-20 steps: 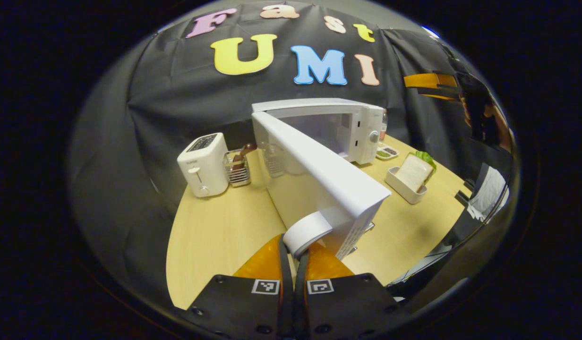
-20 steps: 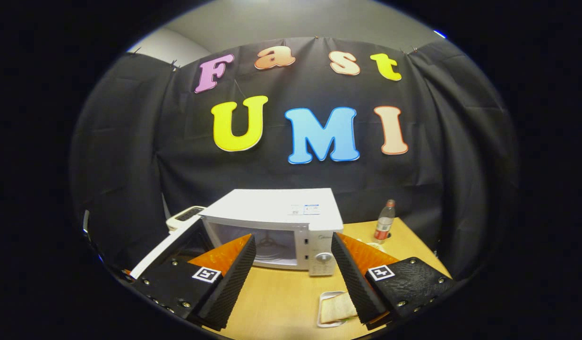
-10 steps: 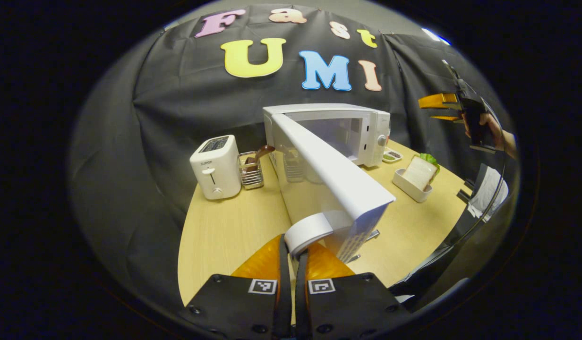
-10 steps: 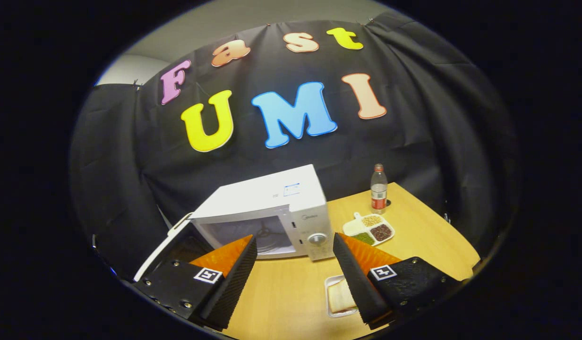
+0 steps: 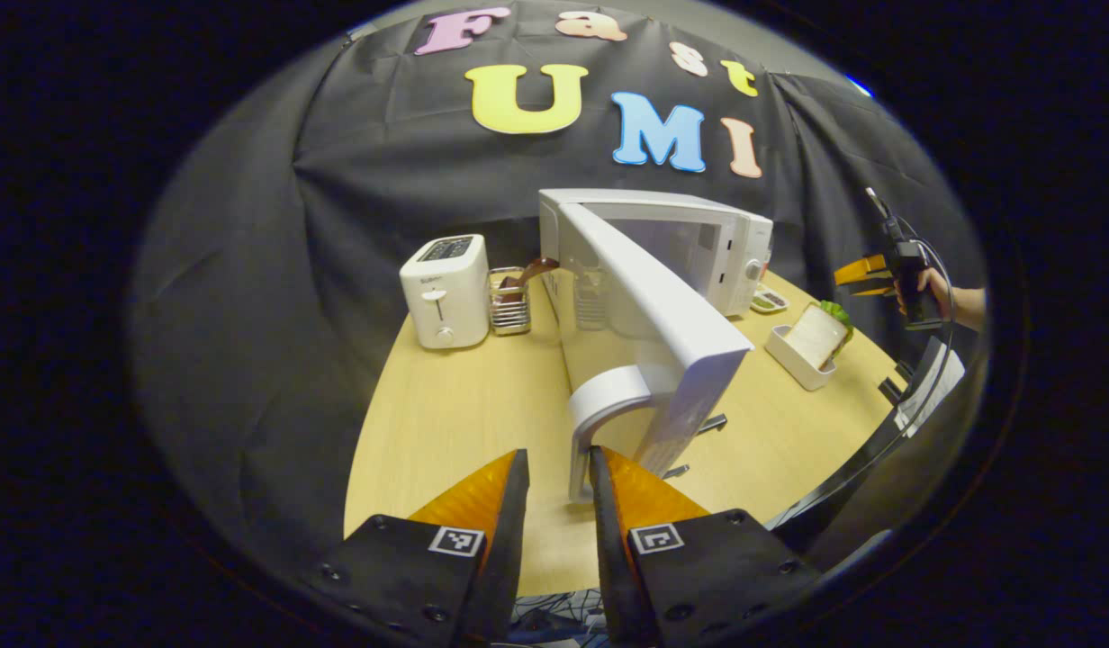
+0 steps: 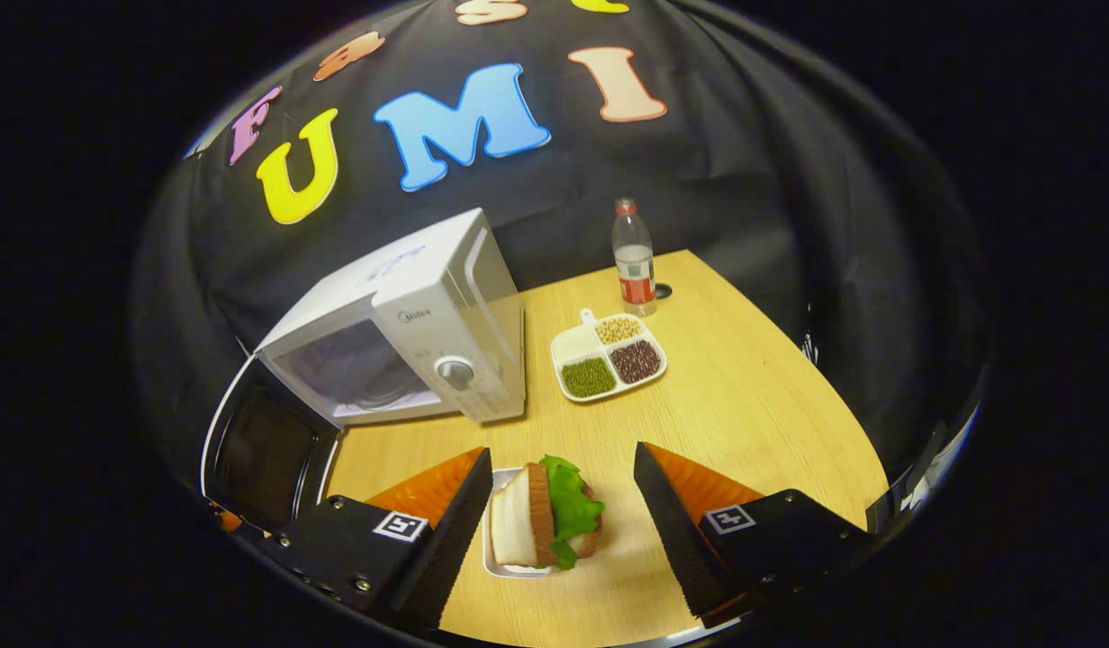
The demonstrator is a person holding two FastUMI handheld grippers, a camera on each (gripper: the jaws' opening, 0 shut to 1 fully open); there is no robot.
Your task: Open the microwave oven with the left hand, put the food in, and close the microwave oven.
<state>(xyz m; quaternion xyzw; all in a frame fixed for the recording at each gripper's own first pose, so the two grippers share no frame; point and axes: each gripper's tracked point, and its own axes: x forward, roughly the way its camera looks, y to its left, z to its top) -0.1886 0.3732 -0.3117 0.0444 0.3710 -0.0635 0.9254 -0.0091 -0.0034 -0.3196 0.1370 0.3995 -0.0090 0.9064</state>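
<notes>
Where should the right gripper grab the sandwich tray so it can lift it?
Best to grip the white tray by its two long side walls, coming down from above with the right gripper, whose fingers already stand wide on either side. The sandwich stands upright on edge with lettuce in the middle, so squeezing the tray rather than the bread is probably safer.

Black cloth wall [image 6: 770, 180] behind a light wooden table [image 6: 752, 405], evenly lit.
</notes>
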